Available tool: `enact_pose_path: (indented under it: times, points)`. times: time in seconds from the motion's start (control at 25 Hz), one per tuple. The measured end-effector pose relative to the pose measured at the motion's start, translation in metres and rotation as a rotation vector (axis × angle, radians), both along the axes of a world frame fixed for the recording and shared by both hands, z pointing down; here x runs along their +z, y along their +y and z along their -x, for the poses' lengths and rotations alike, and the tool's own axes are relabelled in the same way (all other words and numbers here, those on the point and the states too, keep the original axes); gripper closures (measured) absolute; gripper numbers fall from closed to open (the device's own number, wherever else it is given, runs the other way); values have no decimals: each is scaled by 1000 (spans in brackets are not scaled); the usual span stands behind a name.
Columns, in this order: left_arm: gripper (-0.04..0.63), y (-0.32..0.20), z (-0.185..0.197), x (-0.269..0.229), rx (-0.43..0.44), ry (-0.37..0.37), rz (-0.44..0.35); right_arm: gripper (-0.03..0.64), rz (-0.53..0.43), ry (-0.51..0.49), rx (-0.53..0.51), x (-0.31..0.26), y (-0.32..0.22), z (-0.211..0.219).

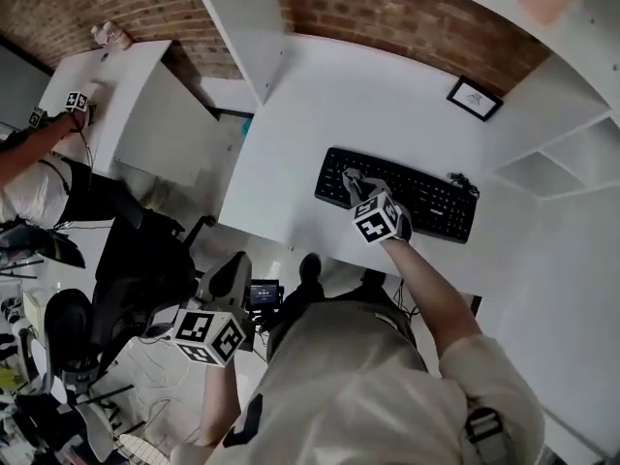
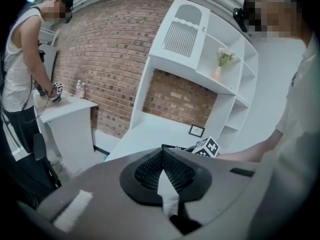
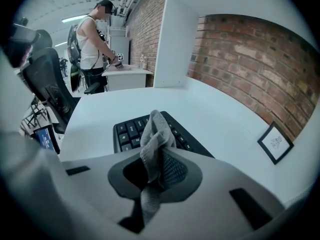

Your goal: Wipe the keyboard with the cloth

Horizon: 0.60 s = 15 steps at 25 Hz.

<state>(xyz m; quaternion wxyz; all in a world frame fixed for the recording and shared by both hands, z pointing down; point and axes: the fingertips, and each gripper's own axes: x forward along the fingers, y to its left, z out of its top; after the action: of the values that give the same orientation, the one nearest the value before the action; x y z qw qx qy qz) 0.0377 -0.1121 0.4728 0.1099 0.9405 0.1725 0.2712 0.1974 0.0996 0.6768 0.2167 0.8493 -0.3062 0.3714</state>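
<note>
Right gripper clenched on the cloth — cloth tip ahead of the fingers, apparently touching the keyboard. Left gripper — jaws together, empty.

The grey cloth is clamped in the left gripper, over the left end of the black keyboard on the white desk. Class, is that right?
No. The cloth is clamped in the right gripper, as the right gripper view shows. The rest stands: it is over the left end of the black keyboard on the white desk.
</note>
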Motion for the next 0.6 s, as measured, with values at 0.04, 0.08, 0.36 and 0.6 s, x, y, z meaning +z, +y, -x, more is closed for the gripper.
enact_pose_path:
  times: [0.04,0.08,0.36,0.6]
  points:
    - [592,4,-3,-1,14,1,-4,601,1,-4,8,0,5,2]
    - [592,8,-7,-3,27,3,-9,601,0,-9,18,1,11,3]
    - [592,21,-29,-11,88,49,-10,601,-5,-14,114,2,49,10]
    - [592,33,-30,-5,139,33,-5,601,0,-17,170,4,73,25]
